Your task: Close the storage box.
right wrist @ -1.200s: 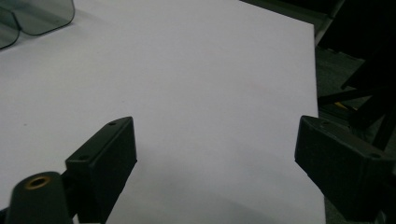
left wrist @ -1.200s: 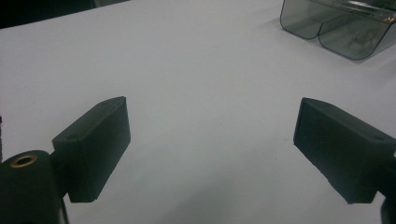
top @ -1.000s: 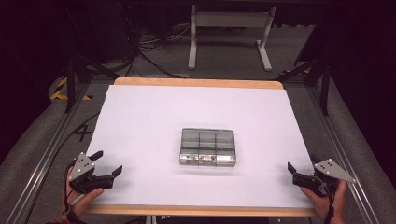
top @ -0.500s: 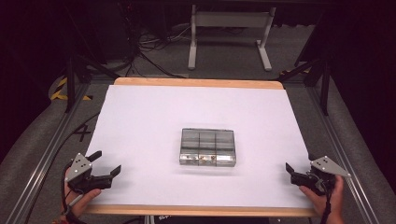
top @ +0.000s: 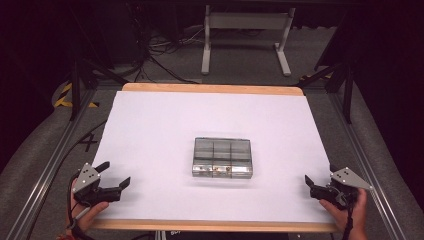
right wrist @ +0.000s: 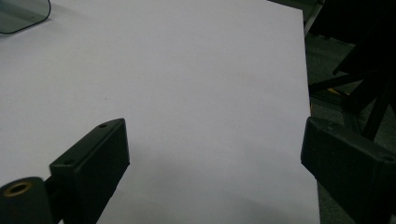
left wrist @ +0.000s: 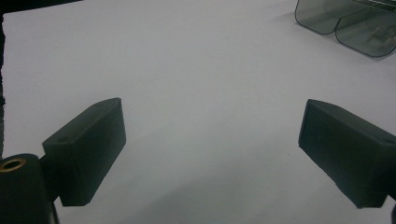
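A clear box (top: 222, 157) sits mid-sheet (top: 150, 125); left gripper (top: 111, 176) and right gripper (top: 316, 186), jaws spread, flank it near the table (top: 210, 89)'s front edge.

Desk (top: 165, 120): white top, light wood edge along far and near sides. Box (top: 222, 157): clear, smoke-grey, divided into compartments. Left claw (top: 111, 181) and right claw (top: 312, 186): black jaws, each with a grey plate and a brass-coloured insert. Floor (top: 240, 65): grey. Marking (top: 67, 95) at left: yellow-and-black stripes.
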### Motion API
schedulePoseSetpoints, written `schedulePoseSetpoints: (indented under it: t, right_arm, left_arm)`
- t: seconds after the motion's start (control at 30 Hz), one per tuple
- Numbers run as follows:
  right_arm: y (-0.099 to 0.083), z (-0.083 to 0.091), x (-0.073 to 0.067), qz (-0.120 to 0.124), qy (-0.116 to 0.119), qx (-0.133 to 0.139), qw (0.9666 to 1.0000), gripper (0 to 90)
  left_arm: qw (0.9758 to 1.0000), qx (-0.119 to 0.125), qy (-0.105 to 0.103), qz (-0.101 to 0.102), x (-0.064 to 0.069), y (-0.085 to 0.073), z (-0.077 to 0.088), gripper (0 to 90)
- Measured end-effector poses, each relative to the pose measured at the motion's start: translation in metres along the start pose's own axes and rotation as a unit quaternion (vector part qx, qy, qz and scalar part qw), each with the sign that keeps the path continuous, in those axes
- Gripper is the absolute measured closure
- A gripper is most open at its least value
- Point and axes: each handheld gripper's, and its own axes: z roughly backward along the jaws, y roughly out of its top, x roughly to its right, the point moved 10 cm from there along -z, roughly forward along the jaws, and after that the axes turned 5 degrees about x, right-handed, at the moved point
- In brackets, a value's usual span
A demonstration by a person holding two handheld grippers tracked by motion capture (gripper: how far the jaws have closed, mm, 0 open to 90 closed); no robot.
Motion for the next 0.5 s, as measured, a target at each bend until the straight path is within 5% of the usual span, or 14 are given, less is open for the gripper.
schedulePoseSetpoints:
  t: [0.5]
  right_arm:
    - [0.001,0.0011,-0.0005,0.003,0.001,0.007,1.0,8.7]
  left_arm:
    - [1.0,-0.005,0.002,0.002,-0.0006,-0.0006,-0.0007,8.1]
